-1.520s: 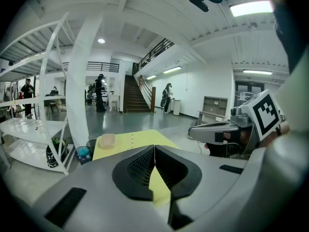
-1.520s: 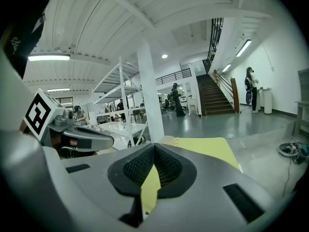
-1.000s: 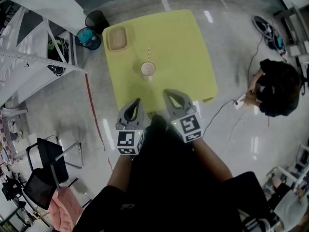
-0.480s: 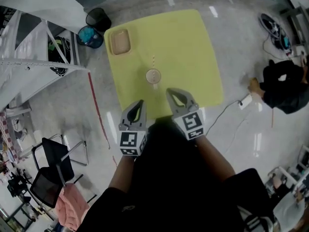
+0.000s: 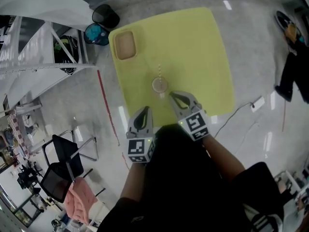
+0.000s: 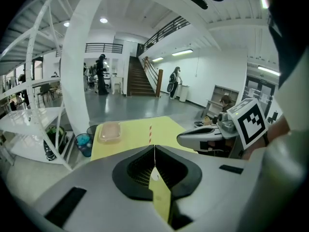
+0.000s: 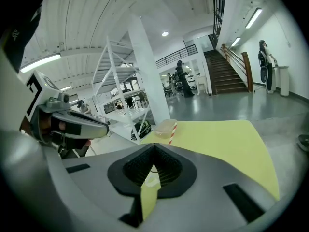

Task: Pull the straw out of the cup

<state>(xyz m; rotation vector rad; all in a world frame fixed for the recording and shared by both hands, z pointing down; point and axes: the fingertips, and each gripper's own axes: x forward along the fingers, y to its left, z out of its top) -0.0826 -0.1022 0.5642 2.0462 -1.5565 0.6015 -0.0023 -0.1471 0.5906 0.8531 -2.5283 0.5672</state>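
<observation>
A pale cup [image 5: 160,85] stands on the yellow table [image 5: 203,52] with a red-and-white striped straw [image 5: 160,71] upright in it. My right gripper [image 5: 173,95] is shut and empty, its tip just right of the cup near the table's front edge. My left gripper [image 5: 145,110] is shut too, lower left of the cup and over that edge. In the left gripper view the jaws [image 6: 154,147] meet, with the straw [image 6: 149,133] ahead. The right gripper view shows closed jaws [image 7: 154,145] and the straw [image 7: 172,132] just beyond them.
A tan lidded tray [image 5: 125,44] lies at the table's far left corner. Two bins [image 5: 101,24] stand behind it, a white rack [image 5: 43,66] is to the left, and chairs [image 5: 60,163] sit lower left. A cable and power strip [image 5: 256,104] lie on the floor to the right.
Both grippers have come forward to the table's front edge, the right one close to the cup. They remain shut. The person at the right has shifted toward the frame's edge.
</observation>
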